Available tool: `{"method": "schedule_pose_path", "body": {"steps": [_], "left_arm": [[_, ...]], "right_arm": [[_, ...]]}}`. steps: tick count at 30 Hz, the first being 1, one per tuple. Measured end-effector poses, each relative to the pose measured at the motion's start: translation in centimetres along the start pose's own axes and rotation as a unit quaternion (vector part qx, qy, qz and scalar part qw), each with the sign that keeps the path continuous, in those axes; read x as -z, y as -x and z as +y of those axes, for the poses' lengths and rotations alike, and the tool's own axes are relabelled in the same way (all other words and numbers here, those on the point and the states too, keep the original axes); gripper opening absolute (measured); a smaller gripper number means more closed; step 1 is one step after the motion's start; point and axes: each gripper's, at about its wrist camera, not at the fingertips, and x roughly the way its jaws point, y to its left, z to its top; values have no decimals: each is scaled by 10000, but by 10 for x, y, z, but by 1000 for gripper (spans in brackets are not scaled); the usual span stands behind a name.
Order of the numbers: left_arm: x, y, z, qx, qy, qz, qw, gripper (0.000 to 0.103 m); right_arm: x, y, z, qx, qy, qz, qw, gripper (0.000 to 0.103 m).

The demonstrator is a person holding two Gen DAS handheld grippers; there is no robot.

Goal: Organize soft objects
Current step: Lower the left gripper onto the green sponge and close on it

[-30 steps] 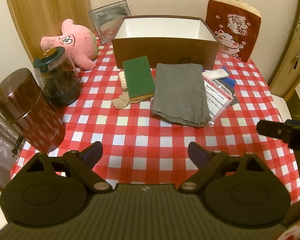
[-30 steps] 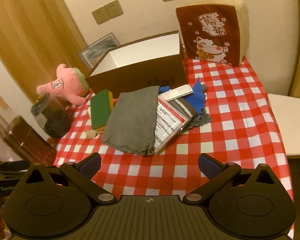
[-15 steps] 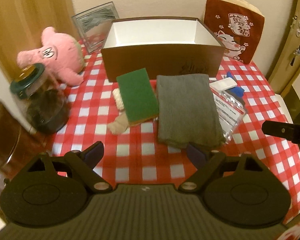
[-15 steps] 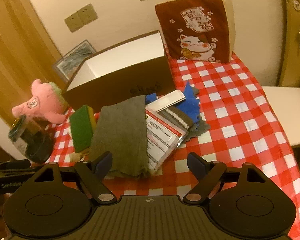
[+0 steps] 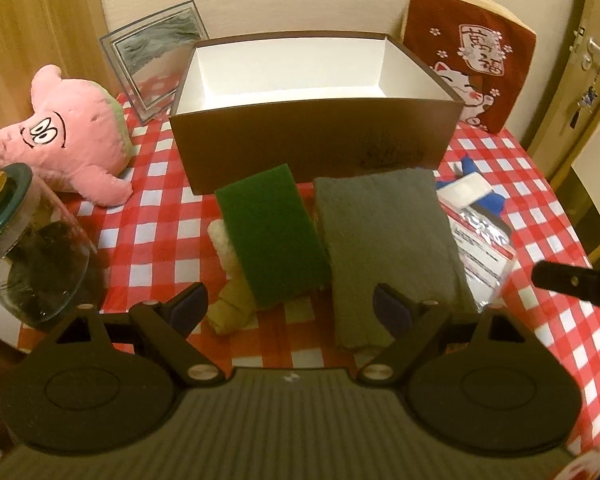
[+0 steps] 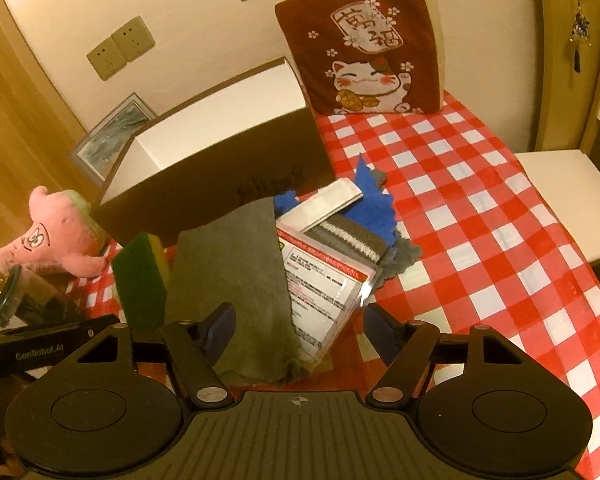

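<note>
Dim, warm yellowish indoor light; soft focus, strong fisheye bending at edges.

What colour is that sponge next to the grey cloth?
The sponge is green on top with a yellow layer beneath, clearest in the right wrist view.

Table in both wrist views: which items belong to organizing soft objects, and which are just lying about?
Part of the job:
- grey cloth
- green sponge
- beige socks
- blue felt piece
- pink plush toy
- cat cushion
- open box, likely the container

Lying about:
- glass jar
- picture frame
- printed packet
</note>
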Motion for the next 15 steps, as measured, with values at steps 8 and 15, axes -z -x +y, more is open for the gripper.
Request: {"method": "schedule_pose_path", "body": {"steps": [8,15], "left_arm": [[-3,-26,13,-131,435,73,9989,88],[-9,-51,12,-283,841,206,9958,89]], "right_arm": [[-12,-24,-13,33,0,141,9999,71],[-25,-42,-27,18,22,278,9996,71]]}}
